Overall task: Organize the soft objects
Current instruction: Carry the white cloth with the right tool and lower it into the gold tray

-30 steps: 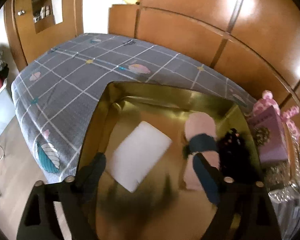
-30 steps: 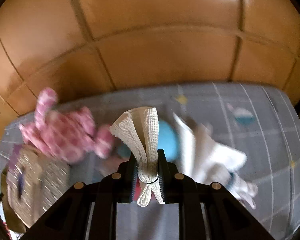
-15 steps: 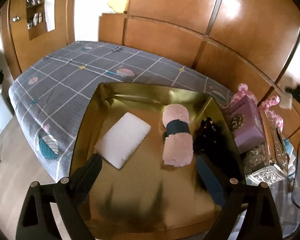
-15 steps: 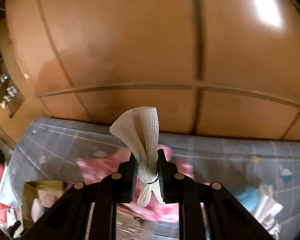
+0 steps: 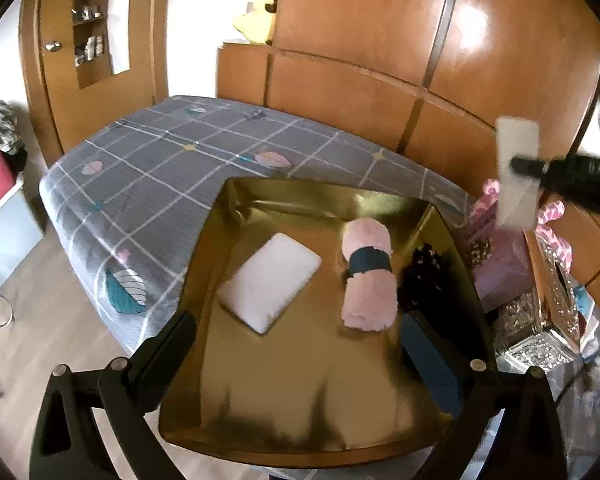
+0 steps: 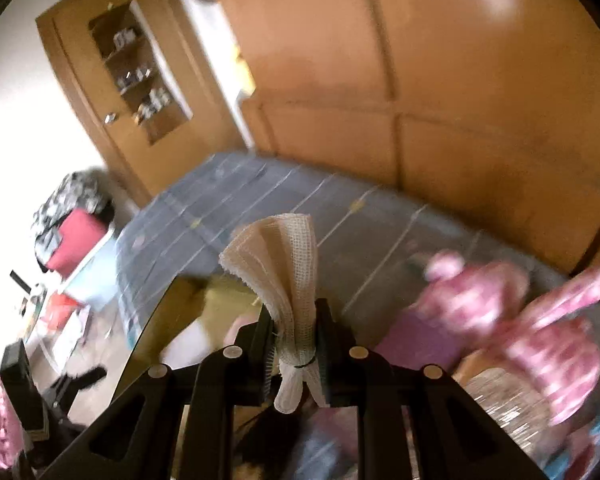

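Observation:
A gold tray lies on the bed and holds a white pad, a pink rolled towel with a dark band, and a black frilly item. Above the tray's near half my left gripper has its jaws opening wide, with nothing between them. My right gripper is shut on a cream mesh cloth tied in a bundle. The left wrist view shows that cloth in the air to the right of the tray. The right wrist view is blurred; the tray's edge is at lower left.
A pink patterned plush toy, a purple box and a silver tissue box crowd the bed right of the tray. The grey checked bedspread stretches left and back to a wooden headboard. Floor lies at left.
My left gripper has drawn back and up from the pink towel, its jaws spreading. My right gripper has swung left with the cloth, from over the plush toy toward the tray.

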`<state>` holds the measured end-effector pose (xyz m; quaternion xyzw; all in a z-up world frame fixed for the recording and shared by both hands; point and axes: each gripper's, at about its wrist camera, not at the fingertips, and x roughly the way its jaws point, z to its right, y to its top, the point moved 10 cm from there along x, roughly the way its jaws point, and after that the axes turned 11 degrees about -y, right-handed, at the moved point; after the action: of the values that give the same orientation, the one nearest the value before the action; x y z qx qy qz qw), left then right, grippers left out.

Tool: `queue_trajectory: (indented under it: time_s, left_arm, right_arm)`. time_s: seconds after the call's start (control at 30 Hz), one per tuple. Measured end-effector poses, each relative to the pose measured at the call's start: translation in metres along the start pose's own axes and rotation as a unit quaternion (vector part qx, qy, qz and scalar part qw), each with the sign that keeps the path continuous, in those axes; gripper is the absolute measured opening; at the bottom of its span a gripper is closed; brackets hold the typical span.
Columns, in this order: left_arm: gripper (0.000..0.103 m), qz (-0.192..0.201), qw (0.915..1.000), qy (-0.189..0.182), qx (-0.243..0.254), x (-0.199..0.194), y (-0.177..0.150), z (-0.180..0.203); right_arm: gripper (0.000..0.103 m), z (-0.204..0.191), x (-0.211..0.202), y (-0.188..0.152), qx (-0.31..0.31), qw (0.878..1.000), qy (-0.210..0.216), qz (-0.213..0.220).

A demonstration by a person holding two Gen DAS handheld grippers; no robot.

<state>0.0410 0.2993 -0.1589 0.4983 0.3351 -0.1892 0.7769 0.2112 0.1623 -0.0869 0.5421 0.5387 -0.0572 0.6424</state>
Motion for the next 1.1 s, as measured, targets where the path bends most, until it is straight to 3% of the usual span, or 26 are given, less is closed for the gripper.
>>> queue_trajectory:
  time_s: [0.1,0.23,0.37,0.5,0.73,0.9,0.93,1.0,1.1]
  left_arm:
    - [0.103,0.006,1.0000,0.008,-0.002,-0.004,0.001,-0.002]
    - [0.103,0.013,0.9997,0.019,0.002,-0.008,0.001,-0.004]
    - [0.103,0.017,0.9996,0.023,0.009,-0.011,0.002,-0.002]
    - [0.103,0.014,0.9996,0.020,0.010,-0.011,0.000,0.002]
    - [0.103,0.015,0.9996,0.021,0.014,-0.013,-0.001,0.005]
    - [0.103,0.020,0.9993,0.024,0.021,-0.017,0.000,0.010]
    - [0.103,0.019,0.9993,0.023,0.022,-0.017,0.000,0.011]
    - [0.103,0.018,0.9993,0.022,0.023,-0.017,-0.001,0.013]
    - [0.103,0.016,0.9992,0.019,0.030,-0.017,-0.002,0.019]
  right_arm:
    - [0.017,-0.024,0.020,-0.022,-0.002,0.999,0.014,-0.035]
    - [0.017,-0.043,0.053,-0.041,-0.008,0.998,-0.009,-0.069]
    - [0.024,-0.050,0.070,-0.052,0.004,0.996,-0.023,-0.085]
    - [0.041,-0.053,0.071,-0.062,0.011,0.995,-0.012,-0.098]
    - [0.043,-0.046,0.056,-0.067,0.008,0.997,-0.027,-0.075]
    - [0.046,-0.038,0.023,-0.070,-0.015,0.998,-0.052,-0.029]
    - [0.048,-0.037,0.016,-0.070,-0.023,0.998,-0.059,-0.019]
    - [0.067,-0.034,0.001,-0.072,-0.038,0.997,-0.069,0.005]
    - [0.073,-0.027,-0.019,-0.076,-0.050,0.995,-0.082,0.032]
